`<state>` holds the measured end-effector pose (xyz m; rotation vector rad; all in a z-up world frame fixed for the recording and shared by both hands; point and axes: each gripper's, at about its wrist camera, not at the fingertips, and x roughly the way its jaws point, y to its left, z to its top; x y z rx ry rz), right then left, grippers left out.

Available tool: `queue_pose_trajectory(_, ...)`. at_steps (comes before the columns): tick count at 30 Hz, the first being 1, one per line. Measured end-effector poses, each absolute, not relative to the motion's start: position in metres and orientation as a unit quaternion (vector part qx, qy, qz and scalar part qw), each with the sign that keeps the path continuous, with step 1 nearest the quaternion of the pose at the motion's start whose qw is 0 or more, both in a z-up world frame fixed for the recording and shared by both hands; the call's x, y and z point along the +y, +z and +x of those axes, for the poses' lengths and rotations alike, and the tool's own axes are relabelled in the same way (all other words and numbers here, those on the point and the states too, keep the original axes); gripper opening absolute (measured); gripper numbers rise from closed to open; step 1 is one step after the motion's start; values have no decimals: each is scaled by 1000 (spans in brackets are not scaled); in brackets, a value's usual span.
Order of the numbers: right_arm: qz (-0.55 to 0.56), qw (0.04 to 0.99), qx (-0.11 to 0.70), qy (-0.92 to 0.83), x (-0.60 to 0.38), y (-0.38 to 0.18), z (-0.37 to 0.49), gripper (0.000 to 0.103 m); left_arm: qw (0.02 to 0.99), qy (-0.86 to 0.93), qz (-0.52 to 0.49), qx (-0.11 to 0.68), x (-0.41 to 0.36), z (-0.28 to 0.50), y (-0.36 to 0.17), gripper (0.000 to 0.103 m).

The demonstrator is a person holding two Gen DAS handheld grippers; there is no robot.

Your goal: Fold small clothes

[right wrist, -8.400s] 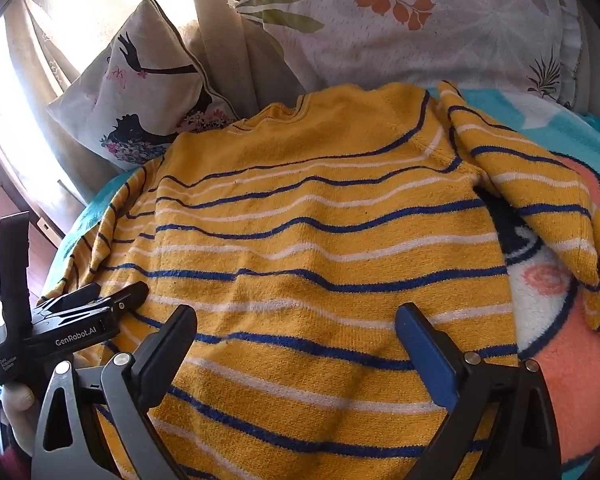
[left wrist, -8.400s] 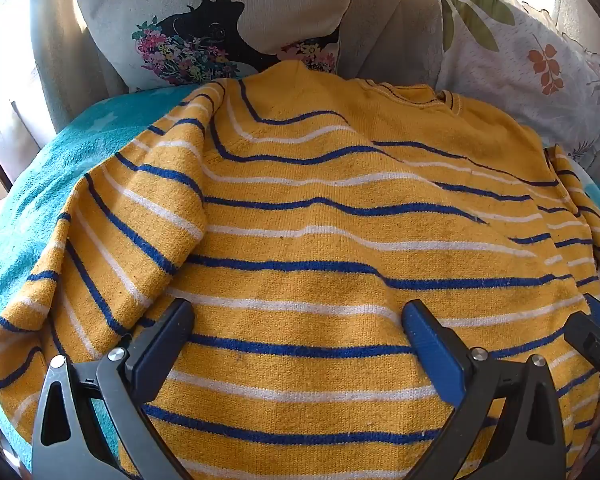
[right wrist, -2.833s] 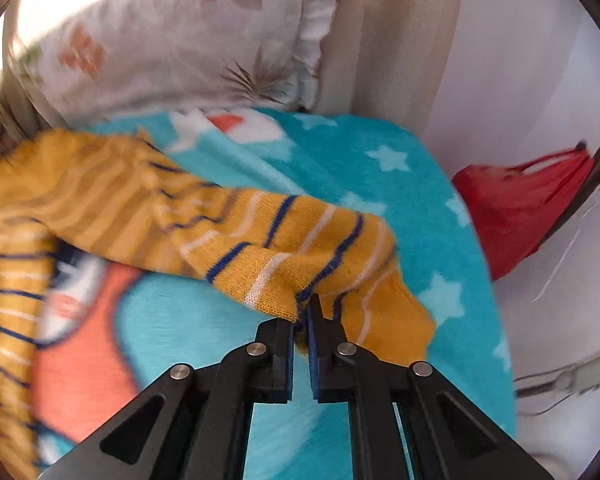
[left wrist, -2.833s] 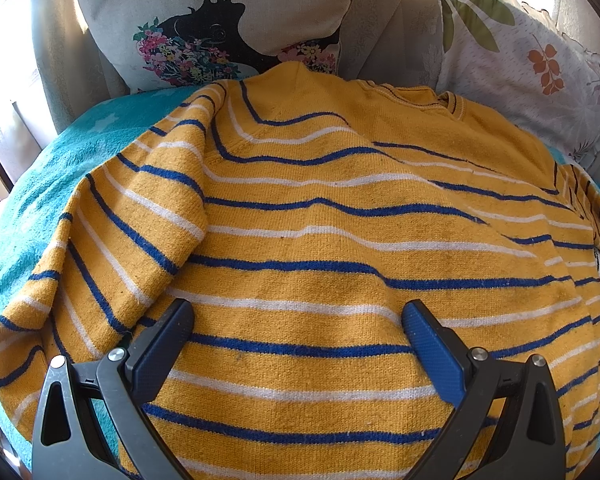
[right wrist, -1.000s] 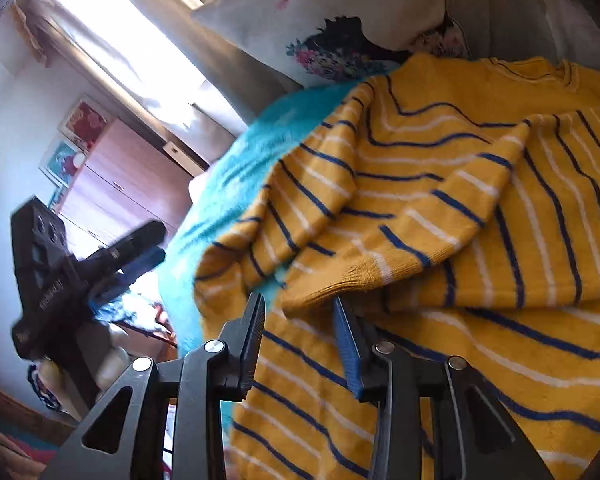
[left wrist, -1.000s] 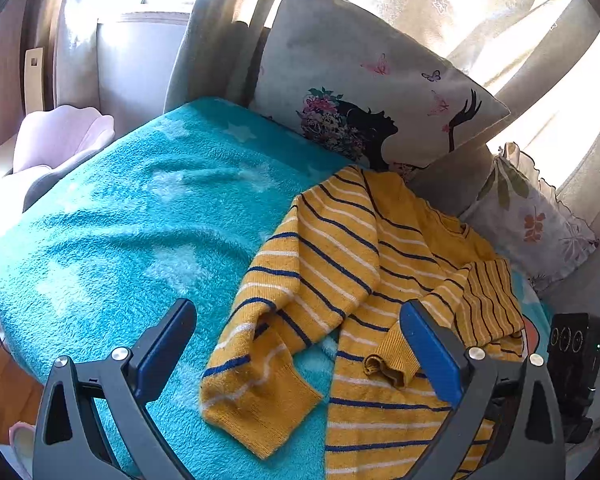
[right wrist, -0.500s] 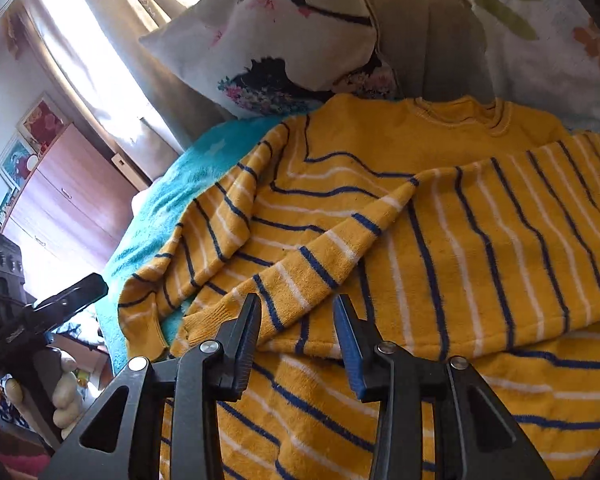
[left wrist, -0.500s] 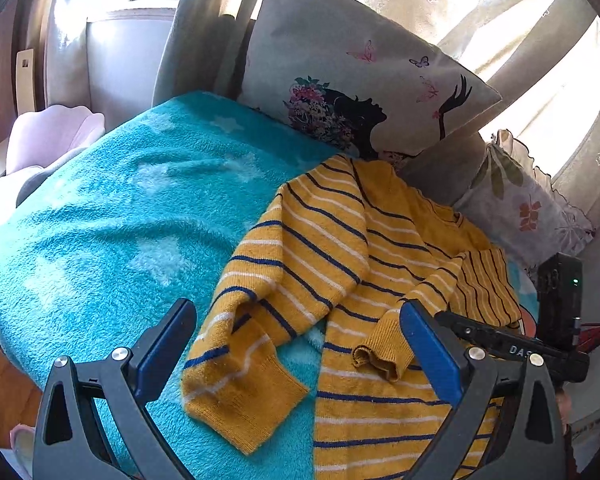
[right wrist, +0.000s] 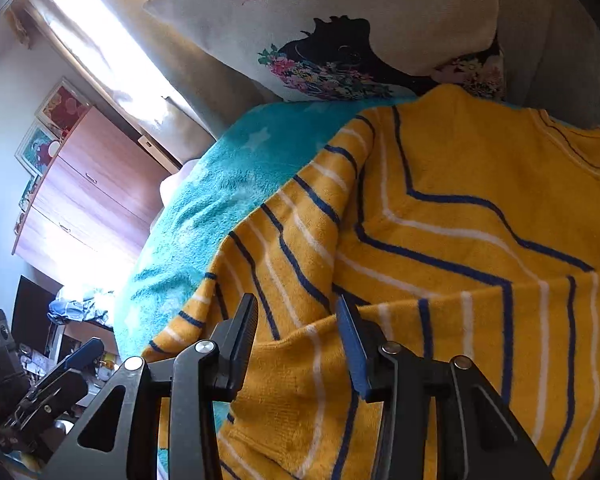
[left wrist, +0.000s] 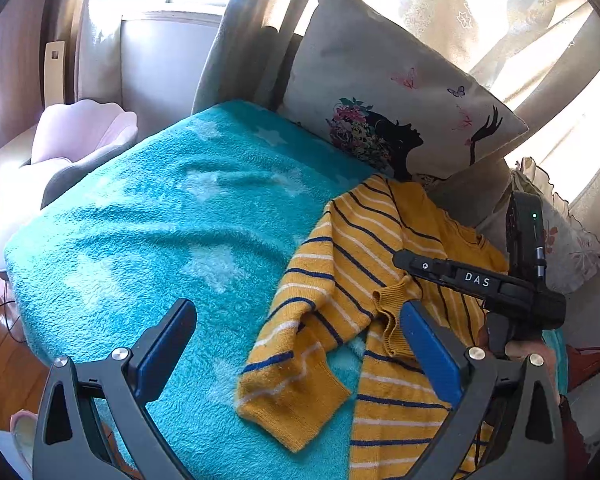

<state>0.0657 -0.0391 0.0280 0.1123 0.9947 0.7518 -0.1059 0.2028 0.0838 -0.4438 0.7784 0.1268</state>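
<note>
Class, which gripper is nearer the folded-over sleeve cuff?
Right. The right gripper hangs open just over the cuff; the left gripper is pulled back, open, cuff beside its right finger.

The sweater's (left wrist: 380, 280) hem runs off the bottom edge of the left view, and the right gripper (left wrist: 480, 280) covers part of its chest. In the right view its collar (right wrist: 580, 148) is cut by the right edge. The shelf clutter (right wrist: 76, 344) there is too small to identify.

right gripper (right wrist: 296, 320) released sleeve (right wrist: 300, 392), jaws now apart; sleeve folded across sweater (right wrist: 480, 208).
</note>
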Motion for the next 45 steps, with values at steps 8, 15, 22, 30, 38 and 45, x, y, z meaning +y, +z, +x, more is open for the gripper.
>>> queue_pose_trajectory(8,-50,818,420,389,-1,48,3,55,893,132,-249,351,260,-126,84,101)
queue_pose_trajectory(15,-197,773,406,445,75,22,-71,59,887,167,-277,330,292,-148,87,101)
queue_pose_trajectory(22,-163,777,445,415,66,0,-56,25,891,156,-270,329,290,-157,90,101)
queue_pose_trajectory(30,-80,792,402,452,54,56,-71,10,897,143,-263,327,282,-159,97,101)
queue_pose_trajectory(38,37,839,364,403,-45,122,-33,10,906,122,-243,325,264,-156,107,101)
queue_pose_trajectory(45,145,884,348,277,-217,127,-41,11,906,88,-219,351,233,-130,100,101)
